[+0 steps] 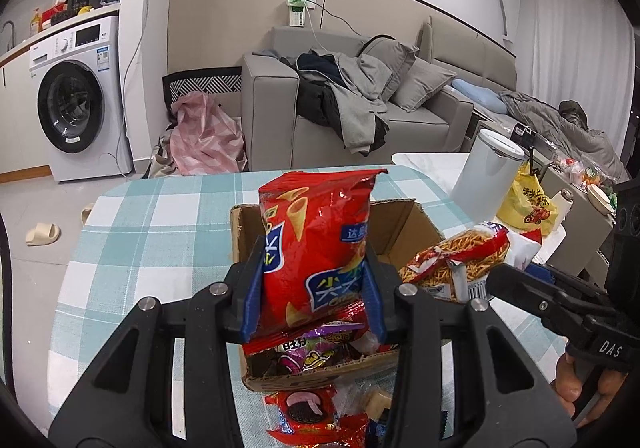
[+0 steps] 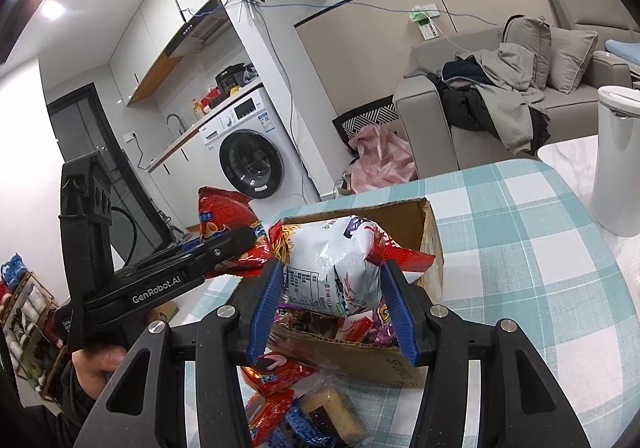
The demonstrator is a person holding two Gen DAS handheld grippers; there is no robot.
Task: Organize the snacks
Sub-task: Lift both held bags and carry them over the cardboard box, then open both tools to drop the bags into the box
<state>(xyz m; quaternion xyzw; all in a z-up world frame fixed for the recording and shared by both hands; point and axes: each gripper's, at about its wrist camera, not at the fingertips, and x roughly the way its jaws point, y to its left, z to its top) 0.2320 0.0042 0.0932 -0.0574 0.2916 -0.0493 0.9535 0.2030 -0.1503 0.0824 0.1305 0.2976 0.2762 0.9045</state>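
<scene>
Snacks are split between both grippers and the cardboard box (image 1: 404, 224) on the checked desk (image 1: 160, 224). We've got the left gripper (image 1: 314, 288) clamped on a red cone-snack bag (image 1: 316, 244): blue pads squeezing both sides of the bag's lower half, bag upright, top edge crumpled, sitting directly over the box opening just ahead of the fingers. Right gripper (image 2: 334, 300) is gripping a white-and-red stick-snack bag (image 2: 332, 264), pads pressed on either side of it, bag lying crosswise between the fingers and tilted, also above the box. In the left wrist view that same bag shows off to the right of our left gripper, with the right gripper's black body coming in from the right edge and a hand (image 1: 576, 384) on its handle. In the right wrist view the left gripper's body crosses in from the left, red bag beyond its tip. Box already has several packets in it, purple and red wrappers visible just below both held bags. More loose packets (image 2: 288, 400) lie on the desk beneath the grippers, outside the near wall of the box, including a red cookie pack (image 1: 308, 408). White canister (image 2: 616, 159) stands far right of the right gripper, well apart from the box.
</scene>
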